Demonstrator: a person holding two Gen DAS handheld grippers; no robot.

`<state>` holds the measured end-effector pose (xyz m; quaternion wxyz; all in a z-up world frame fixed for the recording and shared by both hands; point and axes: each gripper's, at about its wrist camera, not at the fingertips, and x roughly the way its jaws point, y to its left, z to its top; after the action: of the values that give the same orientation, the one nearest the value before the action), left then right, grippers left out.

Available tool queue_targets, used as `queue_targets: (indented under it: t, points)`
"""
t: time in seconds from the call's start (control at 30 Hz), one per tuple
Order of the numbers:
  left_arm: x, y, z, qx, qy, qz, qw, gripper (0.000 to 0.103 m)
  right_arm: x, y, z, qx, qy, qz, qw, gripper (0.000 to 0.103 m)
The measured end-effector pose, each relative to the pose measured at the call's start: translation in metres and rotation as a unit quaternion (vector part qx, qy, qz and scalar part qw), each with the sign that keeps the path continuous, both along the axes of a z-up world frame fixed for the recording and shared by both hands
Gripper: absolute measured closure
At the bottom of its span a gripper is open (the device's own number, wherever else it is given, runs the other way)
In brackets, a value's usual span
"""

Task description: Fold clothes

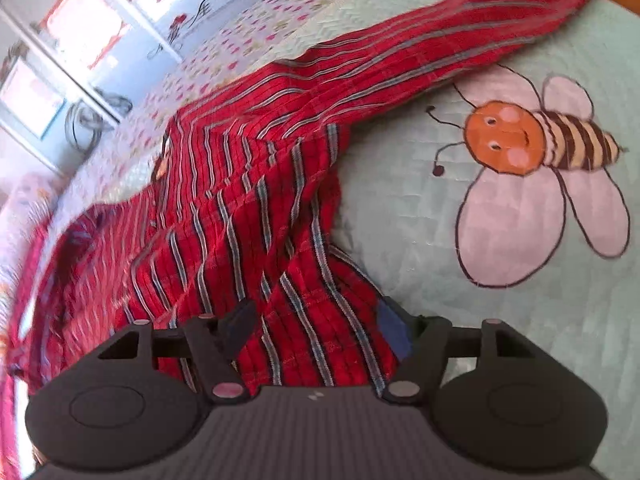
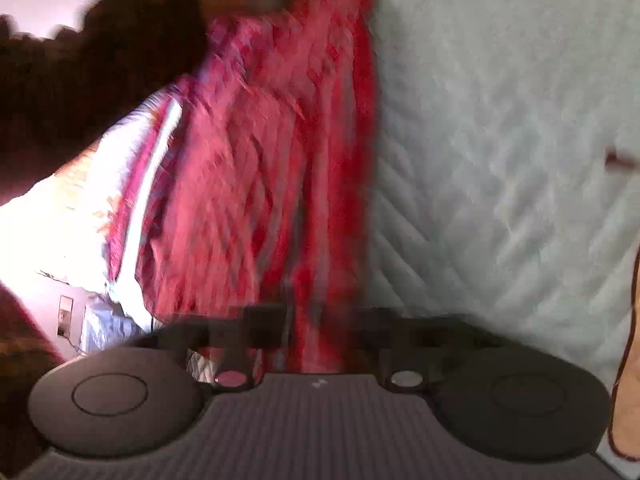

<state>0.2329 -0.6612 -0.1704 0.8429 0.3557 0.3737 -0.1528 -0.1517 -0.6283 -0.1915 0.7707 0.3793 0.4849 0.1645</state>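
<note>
Lying rumpled across a pale green quilted bedspread [image 1: 400, 208], the red striped woven garment [image 1: 256, 200] stretches one long part toward the far corner, beside a printed bee motif [image 1: 544, 140]. The left gripper [image 1: 320, 328] stands wide open astride a fold, pads not pressing. The right gripper [image 2: 316, 320] is blurred; judged closed, seemingly pinching the cloth's edge to draw it over. No containers present.

A bedroom in a home.
A bed fills both views, covered with a pale green quilted bedspread [image 1: 400, 208] bearing a cartoon bee [image 1: 532, 140] and a flower-print border [image 1: 240, 36]. A white-framed window [image 1: 60, 60] with bright daylight stands beyond. A red striped garment [image 1: 248, 200] lies spread across the cover.
</note>
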Motion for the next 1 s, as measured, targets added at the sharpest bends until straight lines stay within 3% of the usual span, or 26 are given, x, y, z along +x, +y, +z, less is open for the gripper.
queue_targets:
  t: [0.03, 0.13, 0.2, 0.3, 0.37, 0.43, 0.47, 0.5, 0.53, 0.57, 0.6, 0.63, 0.7, 0.77, 0.87, 0.97, 1.0]
  points:
    - [-0.002, -0.001, -0.001, 0.005, -0.002, -0.004, 1.0, 0.034, -0.003, -0.003, -0.004, 0.015, 0.002, -0.005, 1.0, 0.099]
    - [0.002, -0.001, 0.002, 0.0, 0.008, 0.007, 0.9999, 0.034, -0.005, -0.01, -0.009, 0.057, 0.01, -0.021, 0.998, 0.085]
    - [0.005, 0.001, 0.004, -0.006, 0.018, 0.015, 0.9997, 0.034, -0.008, -0.013, -0.006, 0.069, -0.01, -0.017, 0.997, 0.063]
    - [0.005, 0.001, 0.005, -0.002, 0.027, 0.018, 0.9995, 0.034, -0.007, -0.011, -0.004, 0.082, -0.029, -0.014, 0.996, 0.039]
    - [0.002, 0.0, 0.005, 0.004, 0.027, 0.018, 0.9995, 0.034, 0.0, -0.002, -0.001, 0.064, -0.042, -0.004, 0.997, 0.038]
    - [-0.001, -0.001, 0.002, 0.013, 0.018, 0.014, 0.9997, 0.032, 0.009, 0.007, -0.001, 0.046, -0.045, 0.009, 0.998, 0.049]
    - [-0.002, -0.002, 0.001, 0.017, 0.013, 0.012, 0.9997, 0.032, 0.013, 0.007, -0.006, 0.049, -0.028, 0.01, 0.998, 0.092]
    - [-0.004, -0.002, -0.001, 0.017, 0.008, 0.008, 0.9998, 0.034, 0.017, 0.007, -0.012, 0.054, -0.008, 0.008, 0.998, 0.1]
    - [-0.006, -0.003, -0.002, 0.017, 0.005, 0.003, 0.9998, 0.038, 0.019, 0.003, -0.019, 0.072, 0.002, 0.002, 0.997, 0.1]
    - [-0.008, -0.002, -0.003, 0.006, 0.012, -0.006, 0.9999, 0.059, 0.019, -0.001, -0.023, 0.09, 0.008, 0.0, 0.996, 0.1]
    - [-0.009, -0.002, -0.001, -0.016, 0.039, -0.017, 0.999, 0.101, 0.019, -0.008, -0.023, 0.111, 0.014, 0.0, 0.994, 0.1]
    - [-0.011, -0.002, 0.0, -0.035, 0.063, -0.027, 0.997, 0.103, 0.018, -0.016, -0.022, 0.132, 0.019, 0.0, 0.991, 0.1]
    - [-0.015, -0.004, 0.003, -0.046, 0.073, -0.034, 0.9956, 0.103, 0.011, -0.04, -0.012, 0.203, 0.008, -0.007, 0.979, 0.101]
    - [-0.018, -0.002, 0.006, -0.085, 0.107, -0.039, 0.9899, 0.103, -0.003, -0.067, 0.002, 0.229, -0.005, -0.013, 0.973, 0.101]
    - [-0.028, 0.001, 0.01, -0.143, 0.152, -0.055, 0.9764, 0.103, -0.032, -0.099, 0.008, 0.217, 0.01, -0.041, 0.975, 0.101]
    - [-0.048, 0.006, 0.016, -0.194, 0.184, -0.072, 0.9609, 0.103, -0.054, -0.103, -0.003, 0.159, 0.067, -0.048, 0.984, 0.101]
    - [-0.05, 0.012, 0.019, -0.223, 0.204, -0.065, 0.9509, 0.1, -0.057, -0.098, -0.006, 0.13, 0.083, -0.041, 0.987, 0.102]
